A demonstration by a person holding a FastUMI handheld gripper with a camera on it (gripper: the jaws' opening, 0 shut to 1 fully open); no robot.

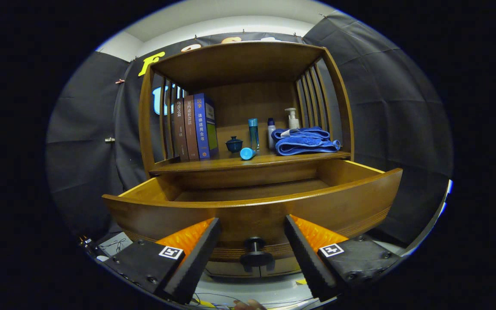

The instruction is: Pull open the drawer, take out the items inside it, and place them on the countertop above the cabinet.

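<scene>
1. So, your claw [252, 241] has its fingers spread wide apart, gripping nothing. The knob [255, 254] sits right between them, touching neither pad. The drawer [252, 206] is already pulled out just ahead of the fingers.

2. Biggest snag: from here you can see only a strip of the drawer floor past the front panel, and it looks bare. Whatever's left inside is hidden behind that panel, so don't reach in blind. Lift the claw over the rim and look first, or you'll jab the wood.

3. Coming up from this low, the fingers could catch the knob or the drawer's front lip and shove the drawer back in. Back off a touch before rising.

4. The countertop [269, 160] beyond the drawer is crowded: books [194, 127], a small pot [234, 144], a bottle [253, 133], a blue cap [246, 153] lying near the edge, a towel [304, 141]. Set something down carelessly and you'll knock the cap or bottle into the drawer. Aim for the bare bit beside the cap.
</scene>
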